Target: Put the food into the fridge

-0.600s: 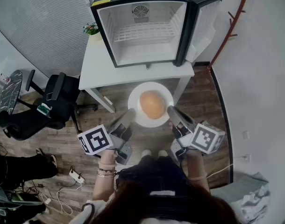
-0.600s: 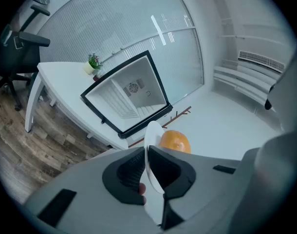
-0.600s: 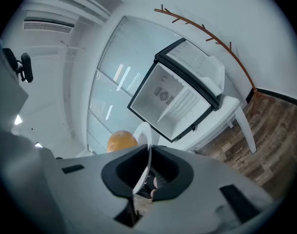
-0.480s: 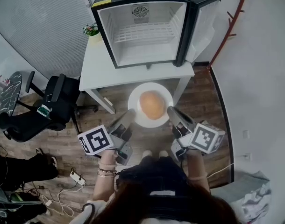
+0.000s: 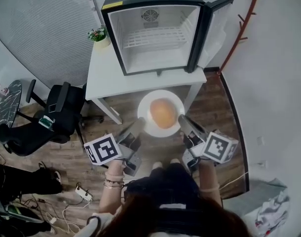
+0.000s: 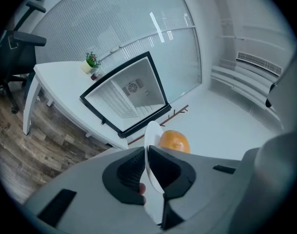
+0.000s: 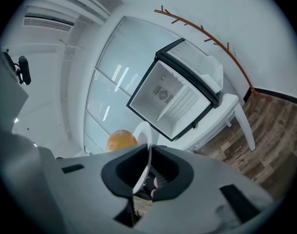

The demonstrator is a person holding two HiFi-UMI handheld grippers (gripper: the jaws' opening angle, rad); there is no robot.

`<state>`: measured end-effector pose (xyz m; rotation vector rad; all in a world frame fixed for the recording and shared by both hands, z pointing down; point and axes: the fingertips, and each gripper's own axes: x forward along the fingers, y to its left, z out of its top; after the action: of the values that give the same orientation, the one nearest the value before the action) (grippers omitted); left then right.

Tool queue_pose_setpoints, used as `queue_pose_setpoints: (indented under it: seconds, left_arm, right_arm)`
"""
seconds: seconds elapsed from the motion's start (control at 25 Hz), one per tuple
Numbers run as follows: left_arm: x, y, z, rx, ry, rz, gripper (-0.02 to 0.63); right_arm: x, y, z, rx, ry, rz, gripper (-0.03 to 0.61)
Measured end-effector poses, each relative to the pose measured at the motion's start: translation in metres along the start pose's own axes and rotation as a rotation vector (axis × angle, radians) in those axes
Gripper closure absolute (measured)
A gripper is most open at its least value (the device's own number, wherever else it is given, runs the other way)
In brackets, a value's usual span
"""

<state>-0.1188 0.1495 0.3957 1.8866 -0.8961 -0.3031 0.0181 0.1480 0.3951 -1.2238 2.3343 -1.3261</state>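
Both claws are sharing the load on this one. My left gripper (image 5: pixel 139 122) has its jaws pinched down on the left edge of the white plate (image 5: pixel 161 94). The right gripper (image 5: pixel 181 118) is clamped the same way on the right edge, so each one has the rim squeezed tight between its jaws. The round orange food (image 5: pixel 163 113) sits mid-plate, dead centre of the head view, up in the air over the wood floor (image 5: pixel 212 107). Just above it in the frame is the white table (image 5: pixel 106 75). The mini fridge (image 5: pixel 155 58) stands on it, door (image 5: pixel 217 26) swung open to the right.
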Motion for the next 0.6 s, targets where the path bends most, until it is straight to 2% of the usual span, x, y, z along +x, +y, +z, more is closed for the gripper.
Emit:
queue_pose_setpoints:
  seconds: [0.32, 0.6]
  left_arm:
    - [0.011, 0.005, 0.005, -0.003, 0.02, -0.003, 0.584]
    - [0.039, 0.011, 0.024, 0.013, 0.009, 0.008, 0.584]
  right_arm:
    - [0.008, -0.006, 0.005, 0.02, -0.019, -0.009, 0.551]
    - [0.029, -0.021, 0.03, 0.019, -0.018, -0.005, 0.552]
